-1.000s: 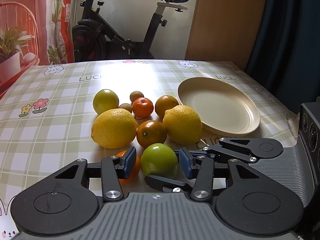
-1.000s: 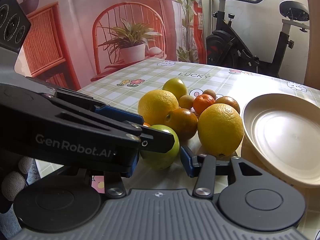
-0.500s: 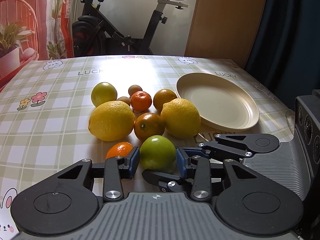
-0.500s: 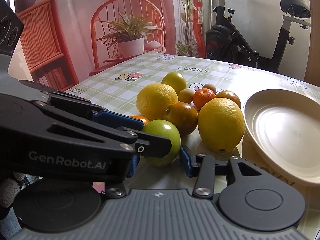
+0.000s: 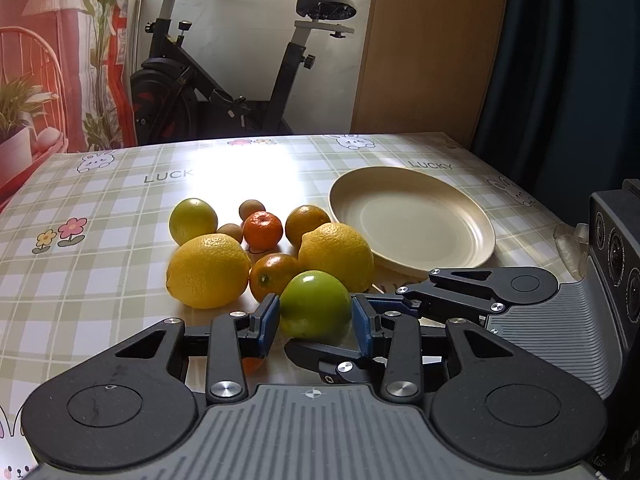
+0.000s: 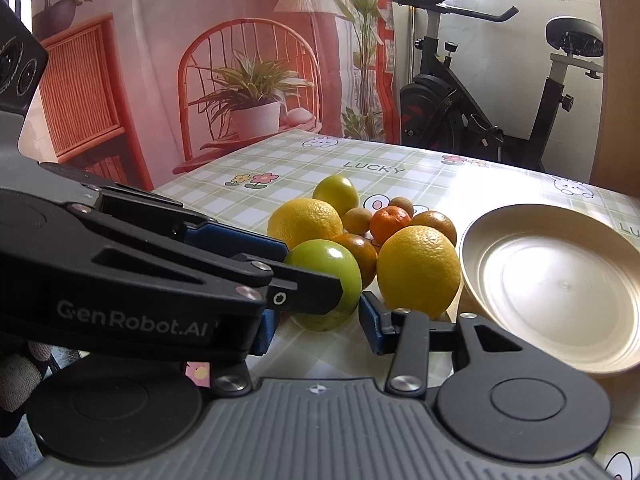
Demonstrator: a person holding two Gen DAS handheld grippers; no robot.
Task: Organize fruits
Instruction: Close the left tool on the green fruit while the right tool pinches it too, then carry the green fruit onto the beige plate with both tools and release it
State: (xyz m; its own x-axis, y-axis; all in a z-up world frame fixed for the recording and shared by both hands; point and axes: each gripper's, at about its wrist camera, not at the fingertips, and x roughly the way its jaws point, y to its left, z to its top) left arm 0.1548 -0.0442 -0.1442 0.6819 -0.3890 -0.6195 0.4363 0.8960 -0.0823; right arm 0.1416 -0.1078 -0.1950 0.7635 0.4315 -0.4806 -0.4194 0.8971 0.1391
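Observation:
A green round fruit (image 5: 314, 304) sits pinched between the blue pads of my left gripper (image 5: 314, 322), which is shut on it. Whether the fruit still touches the tablecloth I cannot tell. Behind it lies a cluster: two big yellow lemons (image 5: 208, 270) (image 5: 336, 254), a dark orange (image 5: 274, 276), a tangerine (image 5: 262, 230), another orange (image 5: 306, 220) and a yellow-green fruit (image 5: 193, 220). A small orange fruit (image 5: 252, 364) is half hidden under my left finger. My right gripper (image 6: 316, 328) is open just short of the green fruit (image 6: 326, 276), beside the left gripper (image 6: 314, 270).
An empty beige plate (image 5: 412, 220) rests right of the cluster, also in the right wrist view (image 6: 560, 288). Two small brown fruits (image 5: 251, 210) lie at the back of the cluster. Beyond the checked tablecloth (image 5: 100, 280) stands an exercise bike (image 5: 224, 92).
My left pads have closed from a wide gap onto the green fruit. Both views have tilted upward, and the small orange fruit has slipped under my left finger.

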